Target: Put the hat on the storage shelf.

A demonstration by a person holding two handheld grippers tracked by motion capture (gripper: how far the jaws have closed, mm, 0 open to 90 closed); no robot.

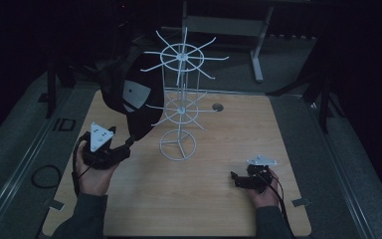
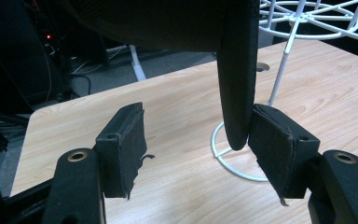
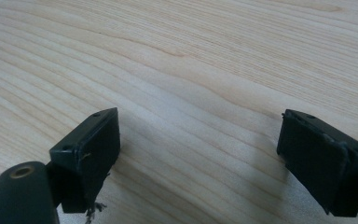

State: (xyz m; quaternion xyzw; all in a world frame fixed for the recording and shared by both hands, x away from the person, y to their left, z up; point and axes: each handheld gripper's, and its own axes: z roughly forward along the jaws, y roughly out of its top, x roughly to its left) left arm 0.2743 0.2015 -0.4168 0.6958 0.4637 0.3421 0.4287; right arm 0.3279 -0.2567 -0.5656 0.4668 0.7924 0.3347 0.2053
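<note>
Black cap [image 1: 129,94]: hangs on the left arms of the white wire rack [image 1: 180,107], mid-counter [image 1: 204,199]. Left gripper [image 2: 193,140]: jaws open, brim tip touching the right one, unclamped. Advice: centre the brim before closing. Right gripper [image 1: 239,179]: jaws open, empty, near right. White patch on cap; no writing legible.

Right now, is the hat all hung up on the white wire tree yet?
Looks nearly done: the black cap already hangs on the white rack. In hand: the left gripper is open, its brim against one pad. The right gripper rests open on the table. Left: probably just backing away.
</note>
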